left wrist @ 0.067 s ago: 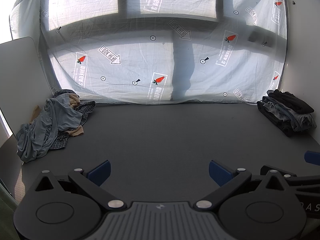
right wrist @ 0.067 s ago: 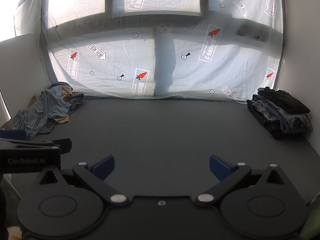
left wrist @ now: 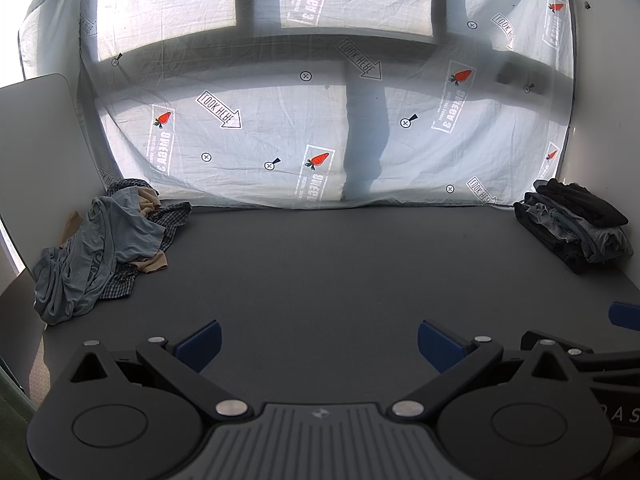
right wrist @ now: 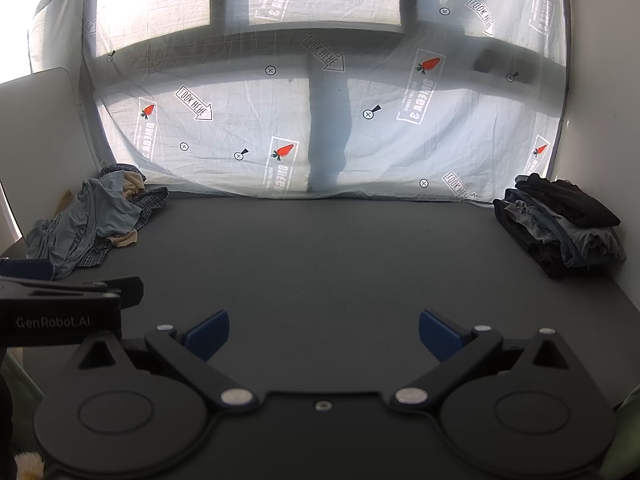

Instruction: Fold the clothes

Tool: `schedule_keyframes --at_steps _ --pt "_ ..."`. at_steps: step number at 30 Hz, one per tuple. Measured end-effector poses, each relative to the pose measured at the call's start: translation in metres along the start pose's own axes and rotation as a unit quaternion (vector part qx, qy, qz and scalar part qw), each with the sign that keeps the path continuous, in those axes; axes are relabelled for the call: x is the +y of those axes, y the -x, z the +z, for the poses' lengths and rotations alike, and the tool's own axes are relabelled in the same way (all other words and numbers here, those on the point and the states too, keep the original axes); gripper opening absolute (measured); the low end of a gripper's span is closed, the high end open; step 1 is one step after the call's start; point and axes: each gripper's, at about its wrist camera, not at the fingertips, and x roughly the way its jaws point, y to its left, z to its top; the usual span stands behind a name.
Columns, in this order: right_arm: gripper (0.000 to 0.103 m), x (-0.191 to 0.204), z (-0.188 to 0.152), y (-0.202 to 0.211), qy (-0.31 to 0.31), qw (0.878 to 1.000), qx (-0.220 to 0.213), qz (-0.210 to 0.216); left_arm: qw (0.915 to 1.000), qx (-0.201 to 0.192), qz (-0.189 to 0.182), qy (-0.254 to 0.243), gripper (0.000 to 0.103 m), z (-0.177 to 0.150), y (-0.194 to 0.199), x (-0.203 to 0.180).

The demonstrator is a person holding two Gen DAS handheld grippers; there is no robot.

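A heap of unfolded clothes (left wrist: pixel 104 248), blue-grey, checked and tan, lies at the far left of the dark table; it also shows in the right wrist view (right wrist: pixel 92 224). A stack of folded dark clothes (left wrist: pixel 576 224) sits at the far right, also seen in the right wrist view (right wrist: pixel 560 224). My left gripper (left wrist: pixel 318 344) is open and empty above the table's near edge. My right gripper (right wrist: pixel 324 336) is open and empty beside it. The left gripper's side shows in the right wrist view (right wrist: pixel 60 312).
The dark grey table (left wrist: pixel 340 272) spreads between the two piles. A white printed sheet (left wrist: pixel 320 120) hangs behind it. A white board (left wrist: pixel 36 152) stands at the left and a white wall (left wrist: pixel 600 120) at the right.
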Motion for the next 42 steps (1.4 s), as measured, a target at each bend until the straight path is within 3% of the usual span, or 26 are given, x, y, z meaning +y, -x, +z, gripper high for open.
schedule_keyframes --at_steps 42 --pt "0.102 0.0006 -0.0028 0.0005 -0.002 1.0 0.005 0.002 1.0 0.006 0.004 -0.003 0.103 -0.0059 0.0014 -0.0052"
